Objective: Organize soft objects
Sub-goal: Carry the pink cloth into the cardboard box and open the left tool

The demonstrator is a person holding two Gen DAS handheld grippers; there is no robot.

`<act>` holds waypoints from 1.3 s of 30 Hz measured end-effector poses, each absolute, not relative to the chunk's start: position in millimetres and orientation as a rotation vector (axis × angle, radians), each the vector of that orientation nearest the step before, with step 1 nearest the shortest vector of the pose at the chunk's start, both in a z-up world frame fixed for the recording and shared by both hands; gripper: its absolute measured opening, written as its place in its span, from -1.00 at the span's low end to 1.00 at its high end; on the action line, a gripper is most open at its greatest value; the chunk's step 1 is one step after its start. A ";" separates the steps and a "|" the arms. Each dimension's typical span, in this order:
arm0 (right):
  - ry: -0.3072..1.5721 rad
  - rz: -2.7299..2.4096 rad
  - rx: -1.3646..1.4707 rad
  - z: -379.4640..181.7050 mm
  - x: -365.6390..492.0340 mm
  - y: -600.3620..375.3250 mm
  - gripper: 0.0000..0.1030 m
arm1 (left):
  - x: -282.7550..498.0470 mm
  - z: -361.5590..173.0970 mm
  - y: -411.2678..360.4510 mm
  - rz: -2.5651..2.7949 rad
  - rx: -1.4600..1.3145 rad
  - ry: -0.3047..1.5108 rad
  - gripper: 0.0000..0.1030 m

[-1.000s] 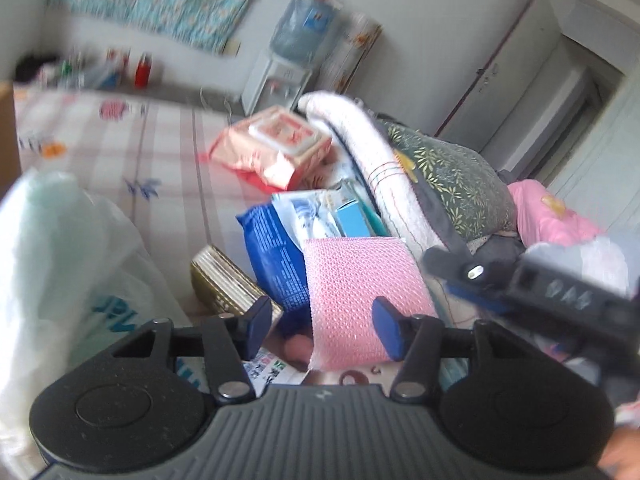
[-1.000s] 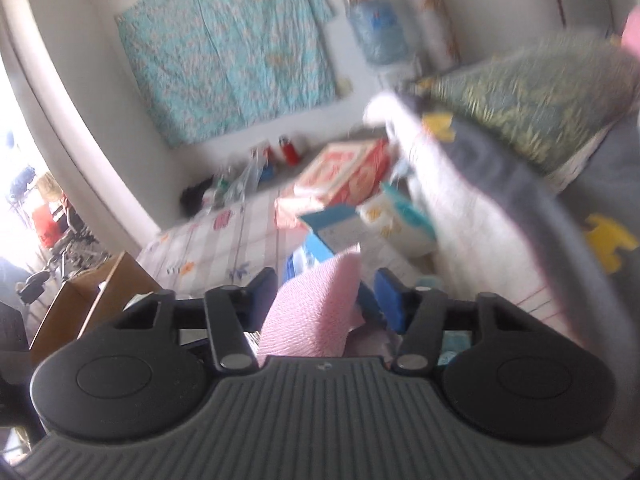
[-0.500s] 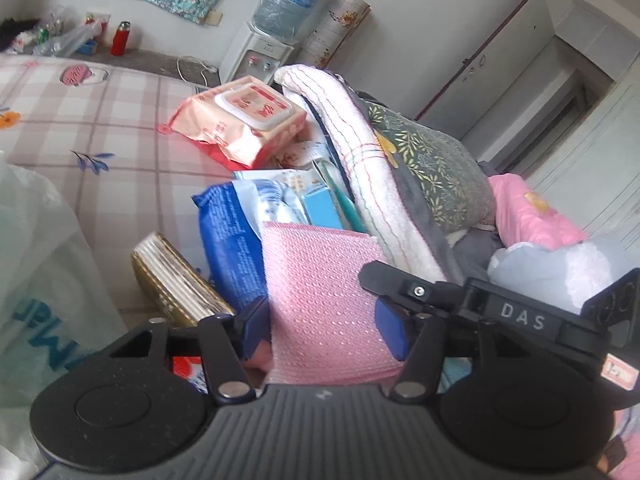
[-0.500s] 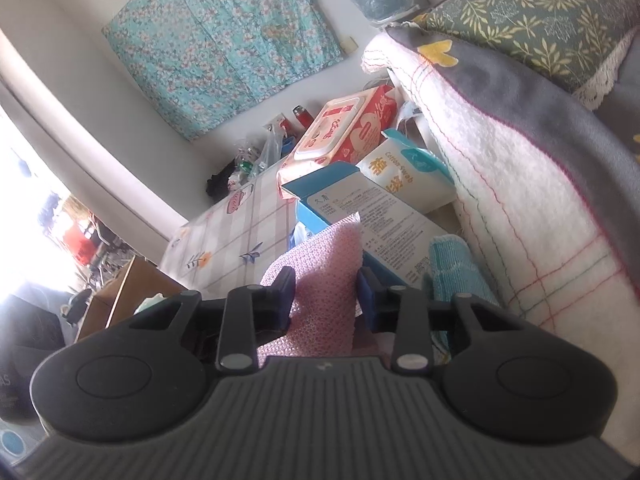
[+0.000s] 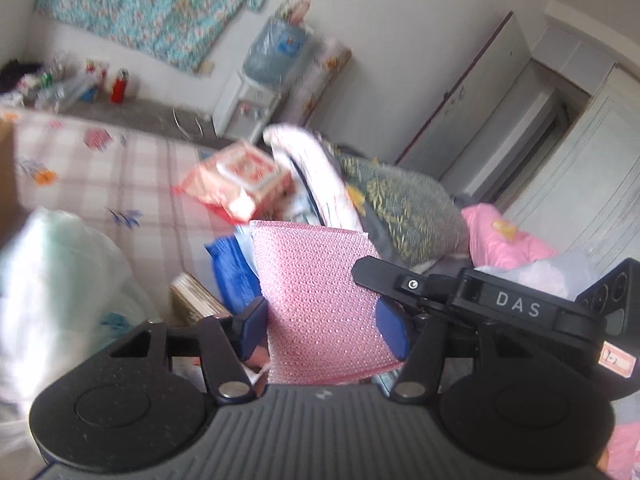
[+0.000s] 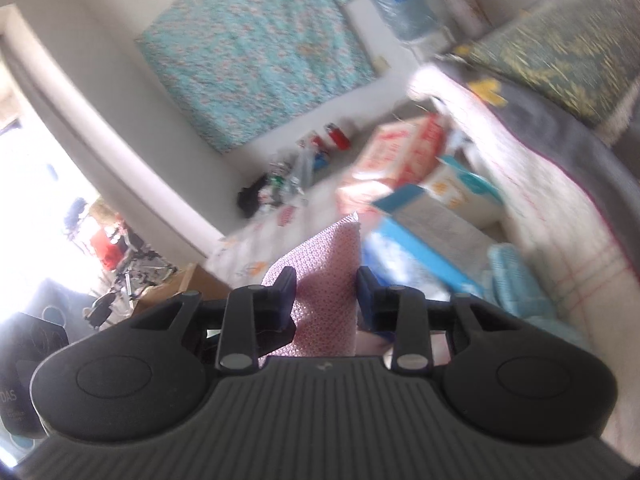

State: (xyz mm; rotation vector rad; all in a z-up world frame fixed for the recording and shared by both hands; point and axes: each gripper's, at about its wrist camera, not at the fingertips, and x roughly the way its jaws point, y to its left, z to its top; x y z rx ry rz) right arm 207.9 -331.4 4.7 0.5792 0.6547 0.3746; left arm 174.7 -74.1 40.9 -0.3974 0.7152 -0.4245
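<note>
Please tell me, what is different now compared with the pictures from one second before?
The right claw has closed on the pink textured cloth, which earlier only stood between its open jaws. Both claws have lifted the cloth; in the left wrist view its top edge now reaches the red and white packet. The left claw keeps its grip on the cloth. The packet, the blue pack and the folded blanket lie as before.

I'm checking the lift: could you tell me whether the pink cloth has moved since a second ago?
Yes. In the left wrist view the pink cloth has risen: its top edge now covers the boxes behind it and sits just under the red wipes pack.
</note>
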 end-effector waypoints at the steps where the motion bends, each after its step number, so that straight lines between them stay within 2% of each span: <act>1: 0.646 0.391 0.571 13.9 202.9 -323.5 -0.38 | 167.1 49.1 -66.7 -0.415 -0.396 0.698 0.18; 8: 0.601 0.552 0.531 68.9 177.9 -247.7 -0.35 | 117.1 102.2 -0.1 -0.292 -0.340 0.592 0.20; 15: 0.629 0.756 0.501 99.2 175.7 -135.3 -0.33 | 99.2 122.2 91.3 -0.116 -0.318 0.591 0.25; 21: 0.773 0.838 0.459 76.8 199.6 -38.0 -0.32 | 134.0 87.7 160.0 -0.004 -0.350 0.728 0.25; 26: 0.873 0.802 0.399 46.1 228.6 3.5 -0.32 | 179.5 45.5 205.3 -0.010 -0.450 0.847 0.25; 32: 0.864 0.756 0.279 28.3 279.9 38.3 -0.28 | 235.2 -5.9 238.3 0.011 -0.474 0.997 0.25; 39: 0.796 0.772 0.326 32.2 292.8 13.2 -0.26 | 277.8 -47.7 260.1 0.090 -0.467 1.129 0.23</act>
